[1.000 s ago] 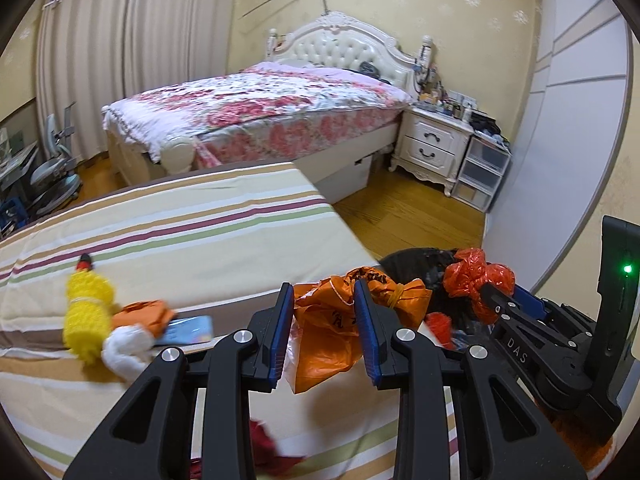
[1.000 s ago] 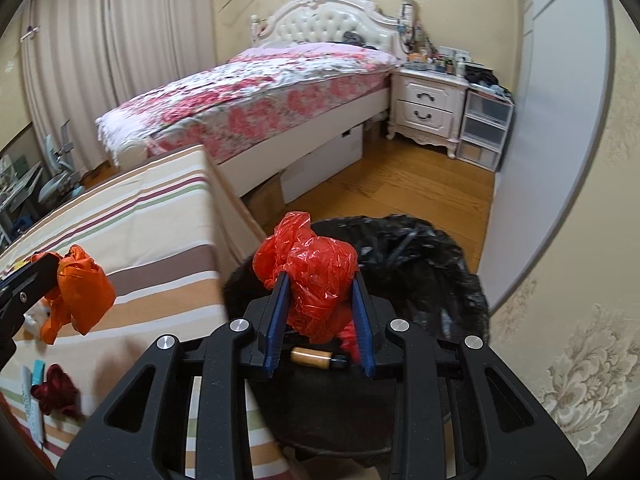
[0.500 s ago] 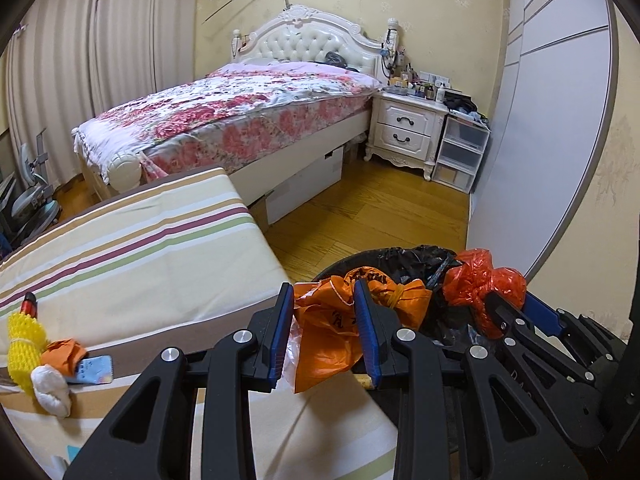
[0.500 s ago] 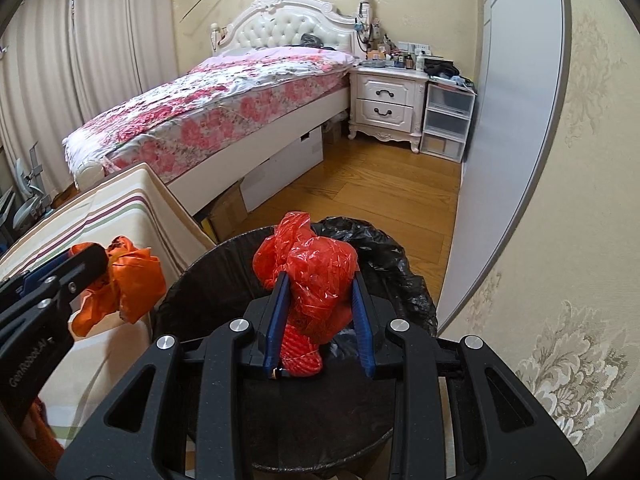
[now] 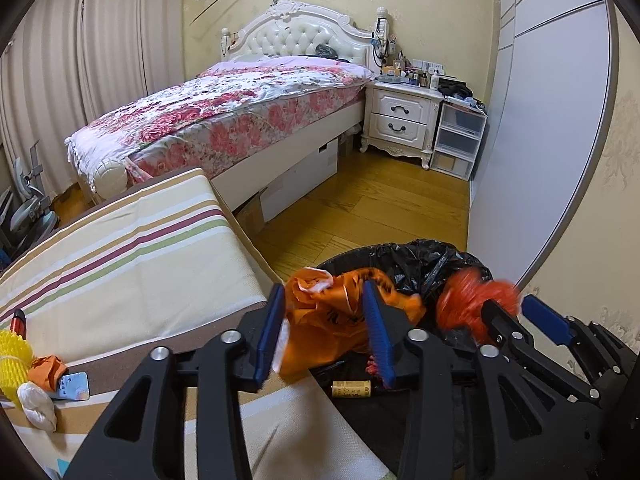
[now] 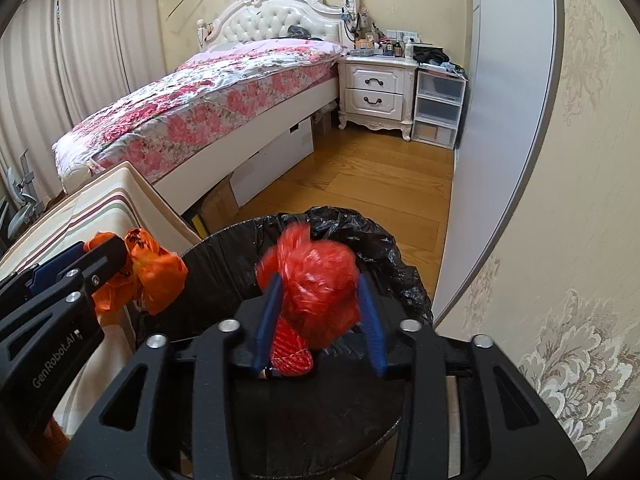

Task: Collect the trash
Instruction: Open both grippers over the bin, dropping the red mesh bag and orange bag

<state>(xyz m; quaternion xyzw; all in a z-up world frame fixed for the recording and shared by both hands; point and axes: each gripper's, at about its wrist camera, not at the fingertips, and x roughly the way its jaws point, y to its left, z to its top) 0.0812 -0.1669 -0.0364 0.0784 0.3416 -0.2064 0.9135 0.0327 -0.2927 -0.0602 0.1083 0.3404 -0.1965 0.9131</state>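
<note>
Crumpling easily, the orange plastic bag (image 5: 336,320) sits between the blue pads of the left gripper (image 5: 324,332), whose jaws are opening; the film spreads out and sags past the pads, so I judge it nearly released. It hangs over the near rim of the black-lined bin (image 5: 420,256), partly above the striped mattress edge (image 5: 120,256). Light, soft, no stiffness; likely to drift or catch on a pad rather than drop clean. Best gripped at a bunched knot, not loose film.

Red plastic bag (image 6: 316,280) is blurred between the pads of the right gripper (image 6: 320,320), jaws likewise opening, directly above the bin's mouth (image 6: 224,248). Same handling: weightless, slippery film.

Inside the bin, a small cylinder with a paper label (image 5: 352,390). Left on the mattress: yellow foam netting (image 5: 14,356), a white wad (image 5: 36,404), a small card (image 5: 74,386).
</note>
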